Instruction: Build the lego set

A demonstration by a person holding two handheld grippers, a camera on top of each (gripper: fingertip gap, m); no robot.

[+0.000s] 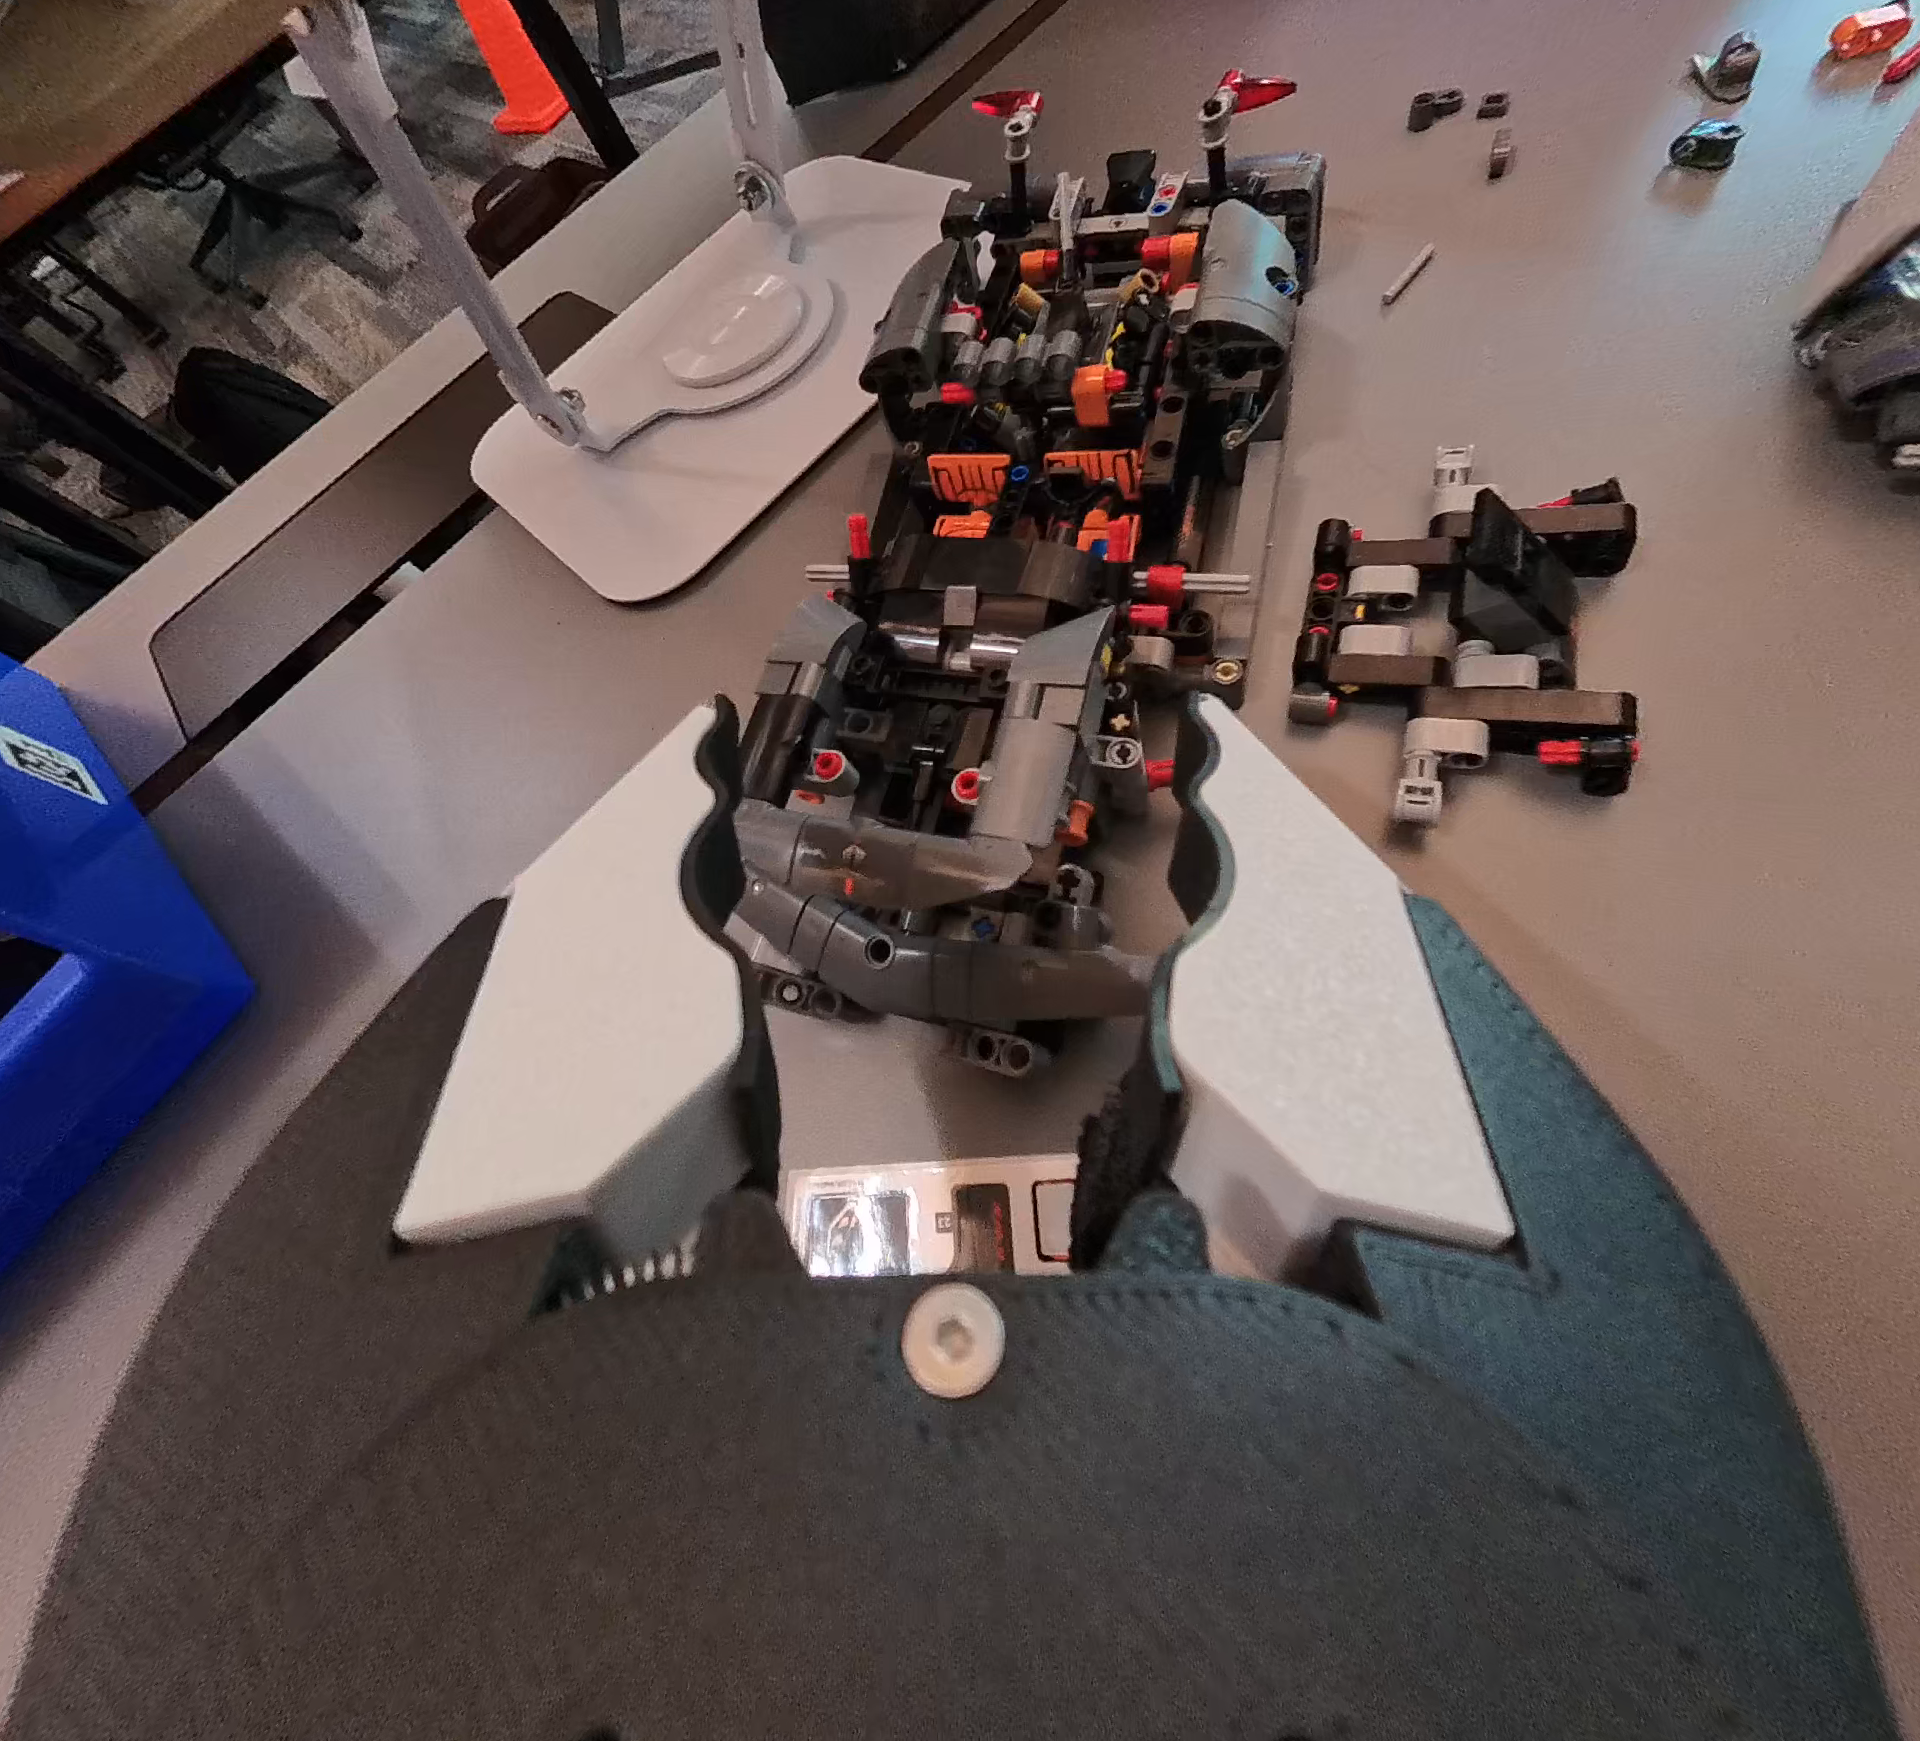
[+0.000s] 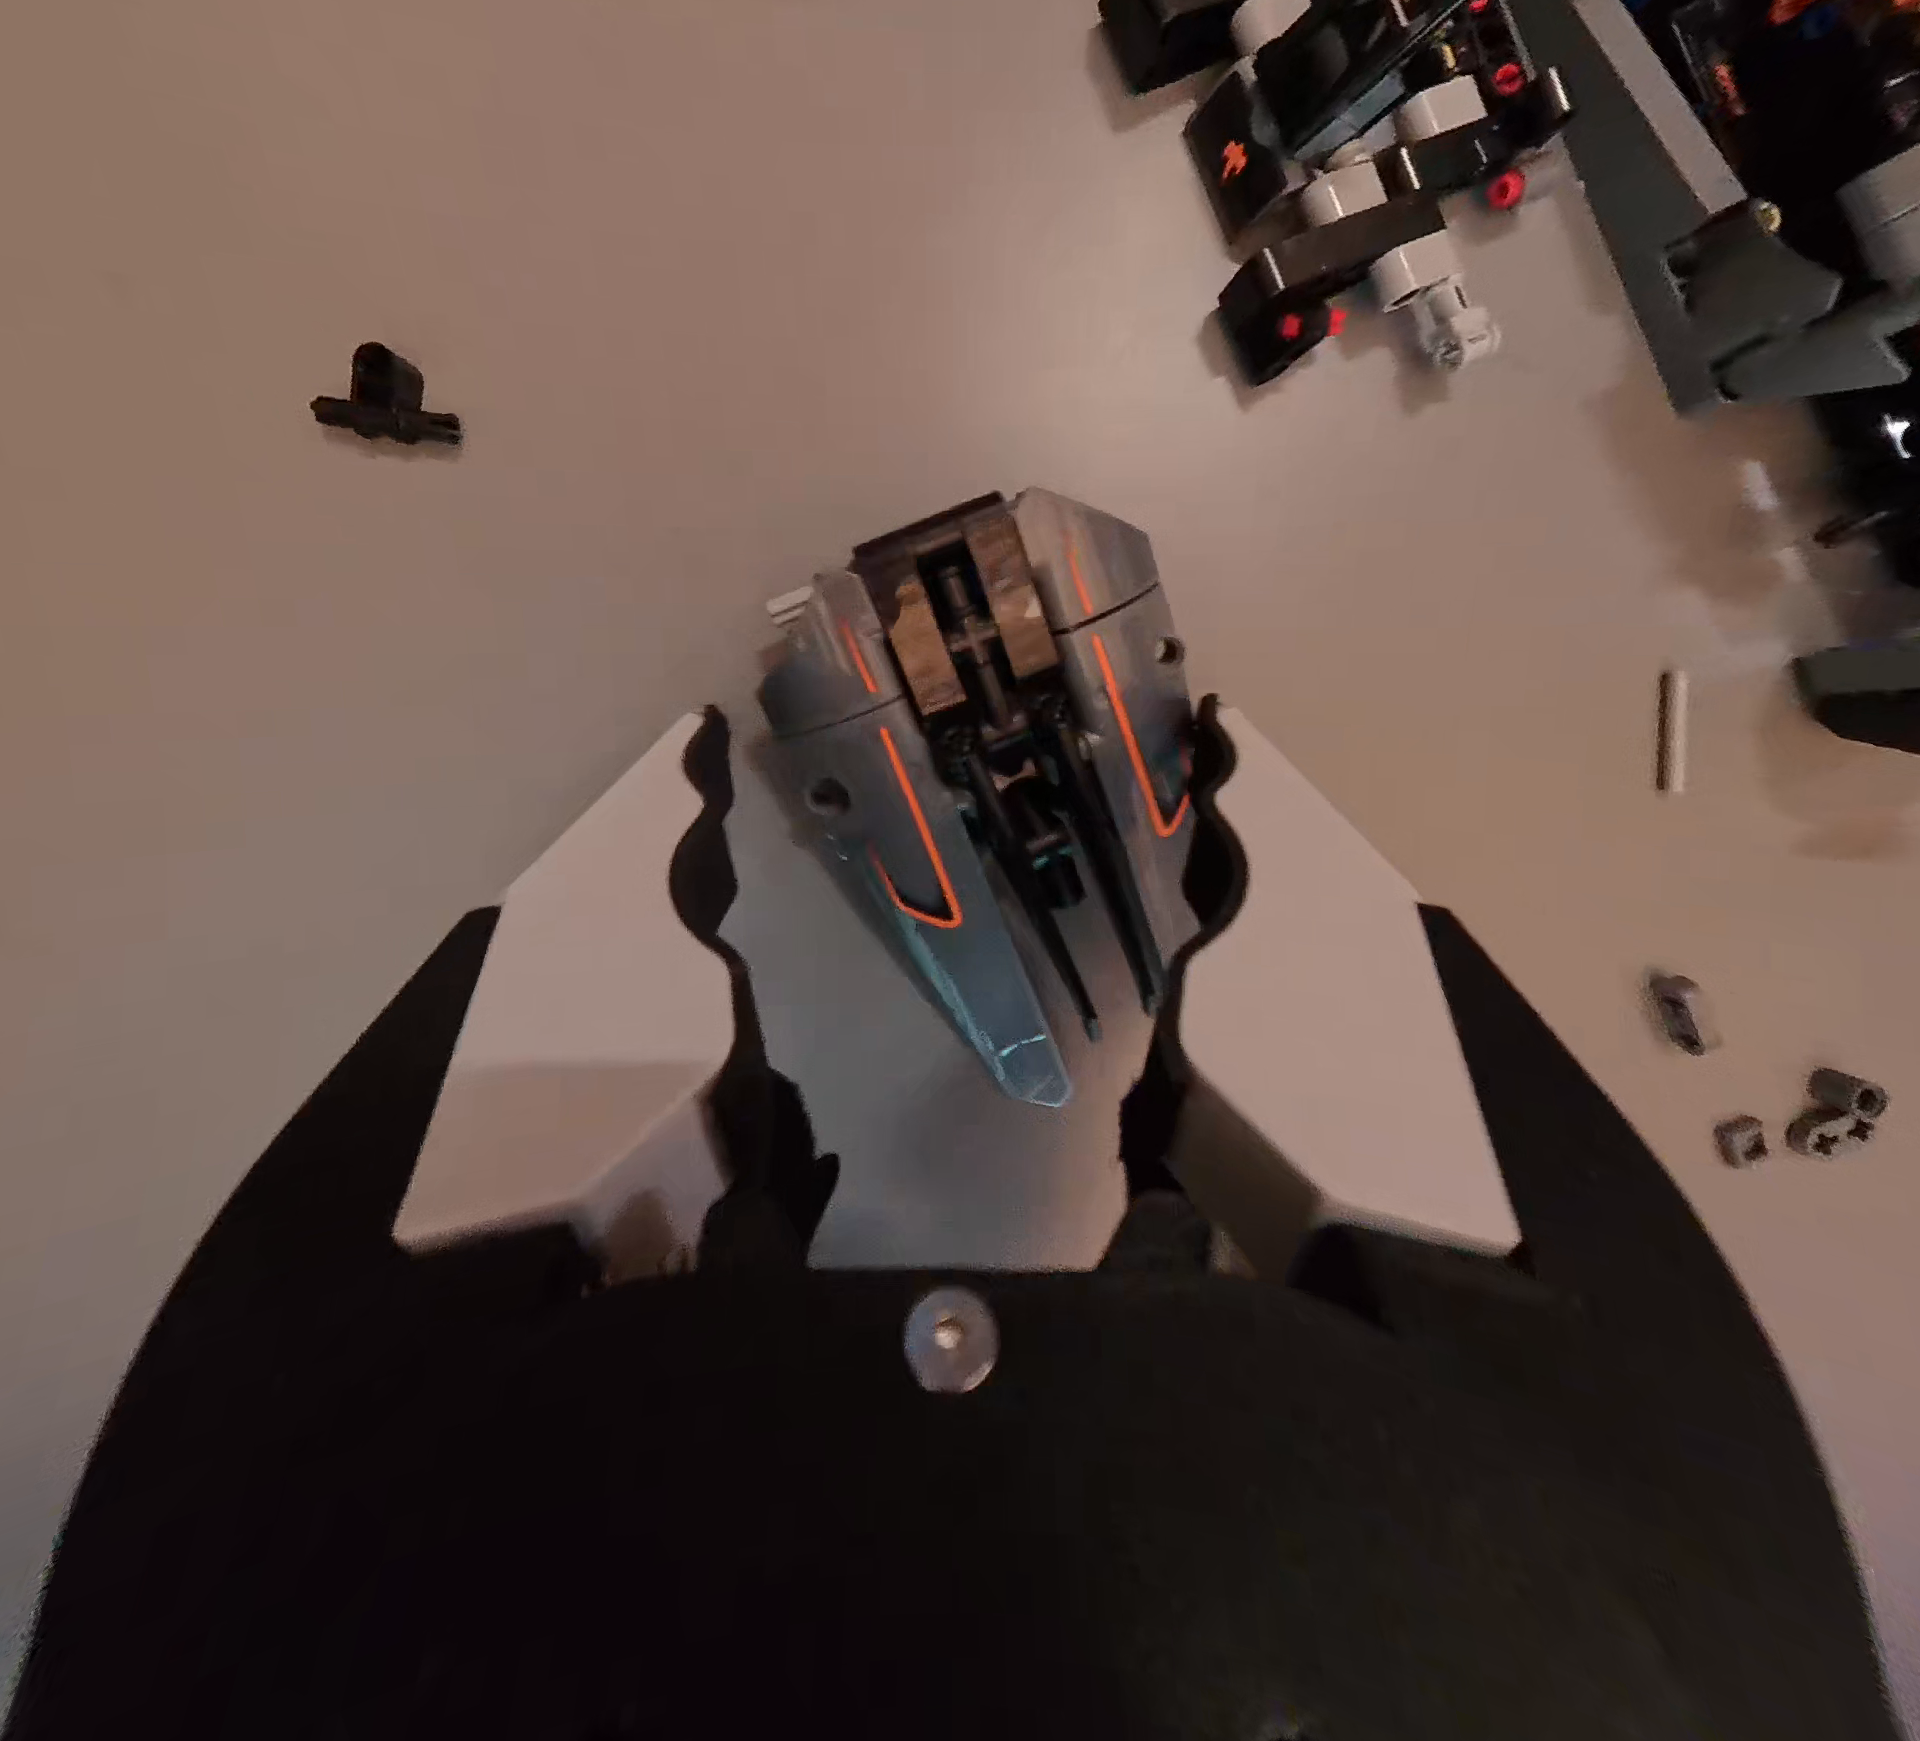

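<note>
The long lego car chassis [image 1: 1049, 486], black and grey with orange and red parts, lies on the grey table [image 1: 1558, 912], running away from me. My left gripper [image 1: 956, 818] is open, its jaws standing either side of the chassis's near end. A black and grey sub-assembly [image 1: 1475, 631] lies right of the chassis; it also shows in the right wrist view [image 2: 1340, 133]. My right gripper [image 2: 961, 798] is open around a grey panel assembly [image 2: 966, 756] with orange lines. Its right finger [image 2: 1210, 818] touches the assembly, and a small gap shows on the left.
A white lamp base [image 1: 717, 372] stands left of the chassis. A blue bin [image 1: 83, 964] is at the left edge. Small loose parts lie at the far right [image 1: 1455, 112]. A black pin piece [image 2: 384, 403], a grey axle [image 2: 1670, 730] and small grey connectors [image 2: 1808, 1120] lie on the table. The black pin piece [image 2: 384, 403] lies some 8 cm from my right tips, 25 cm from my left tips.
</note>
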